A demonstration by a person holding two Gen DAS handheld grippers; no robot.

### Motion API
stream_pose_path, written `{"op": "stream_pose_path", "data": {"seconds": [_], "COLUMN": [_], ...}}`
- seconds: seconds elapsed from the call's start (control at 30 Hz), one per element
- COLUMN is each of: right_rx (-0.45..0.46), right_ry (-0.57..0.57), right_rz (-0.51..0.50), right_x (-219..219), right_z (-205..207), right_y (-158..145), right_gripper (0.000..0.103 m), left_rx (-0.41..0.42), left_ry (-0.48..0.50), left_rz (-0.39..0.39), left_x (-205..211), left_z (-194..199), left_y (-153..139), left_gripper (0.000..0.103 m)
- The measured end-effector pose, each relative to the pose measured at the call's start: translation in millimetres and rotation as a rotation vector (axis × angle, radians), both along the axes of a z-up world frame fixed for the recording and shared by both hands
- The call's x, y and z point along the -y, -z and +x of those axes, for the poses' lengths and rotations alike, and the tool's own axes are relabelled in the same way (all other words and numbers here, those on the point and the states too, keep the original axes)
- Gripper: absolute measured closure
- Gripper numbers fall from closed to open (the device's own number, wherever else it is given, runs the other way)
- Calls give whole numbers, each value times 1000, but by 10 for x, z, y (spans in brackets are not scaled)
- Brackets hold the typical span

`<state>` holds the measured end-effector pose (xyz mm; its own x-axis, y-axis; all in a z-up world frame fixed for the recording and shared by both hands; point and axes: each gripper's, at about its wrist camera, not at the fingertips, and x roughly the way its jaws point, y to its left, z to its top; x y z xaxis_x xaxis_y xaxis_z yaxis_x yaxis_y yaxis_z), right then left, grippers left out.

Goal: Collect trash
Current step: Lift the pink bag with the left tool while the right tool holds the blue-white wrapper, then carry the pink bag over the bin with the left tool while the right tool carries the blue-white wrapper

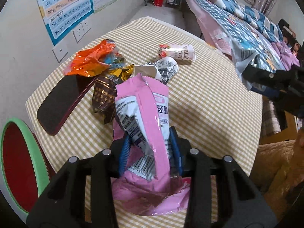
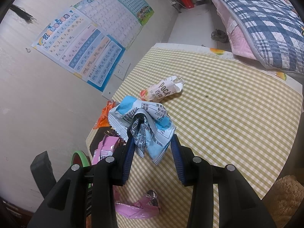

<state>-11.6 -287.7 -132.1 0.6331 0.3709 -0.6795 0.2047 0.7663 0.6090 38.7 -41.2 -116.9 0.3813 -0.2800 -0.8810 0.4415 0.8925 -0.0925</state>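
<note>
My left gripper point(image 1: 150, 150) is shut on a pink snack wrapper point(image 1: 146, 114) and holds it over the checked table point(image 1: 209, 104). My right gripper point(image 2: 152, 148) is shut on a blue and white wrapper point(image 2: 150, 117), which hangs between its blue pads above the table point(image 2: 228, 114); it also shows in the left wrist view point(image 1: 245, 60). A Pocky wrapper point(image 1: 178, 53) point(image 2: 163, 91), an orange wrapper point(image 1: 91, 60) point(image 2: 104, 115), a black and white wrapper point(image 1: 163, 68), a brown wrapper point(image 1: 102, 96) and a gold one point(image 1: 121, 74) lie on the table.
A green-rimmed red bin point(image 1: 19, 167) point(image 2: 80, 158) stands by the table's near left corner. A dark red phone point(image 1: 62, 100) lies next to the pile. A pink wrapper point(image 2: 138, 207) hangs under my right gripper. A bed point(image 2: 266, 28) is on the right.
</note>
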Motion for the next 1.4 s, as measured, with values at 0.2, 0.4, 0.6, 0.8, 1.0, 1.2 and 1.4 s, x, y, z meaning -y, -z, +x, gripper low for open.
{"op": "stream_pose_path", "data": {"seconds": [0.2, 0.4, 0.6, 0.8, 1.0, 1.2, 1.4], "right_rx": [4, 23, 46, 47, 43, 44, 41], "right_ry": [-10, -21, -38, -46, -51, -60, -72], "right_rz": [-5, -24, -46, -47, -43, -42, -47], "right_x": [-25, -85, -146, -143, -153, -178, -215], "right_z": [18, 15, 21, 32, 38, 43, 54], "right_y": [9, -33, -65, -54, -43, -37, -20], "right_gripper": [65, 66, 66, 66, 66, 66, 66], "left_rx": [36, 37, 36, 41, 39, 54, 61], "left_ry": [-5, -58, -100, -116, -118, -128, -154], "left_rz": [-8, -42, -70, -78, -77, -84, -92], "left_x": [-73, -271, -428, -471, -477, -509, -615], "left_z": [-54, -71, -90, -60, -61, -77, -100], "left_y": [-99, -181, -223, -240, -238, -291, -321], "left_gripper": [65, 65, 65, 65, 65, 65, 65]}}
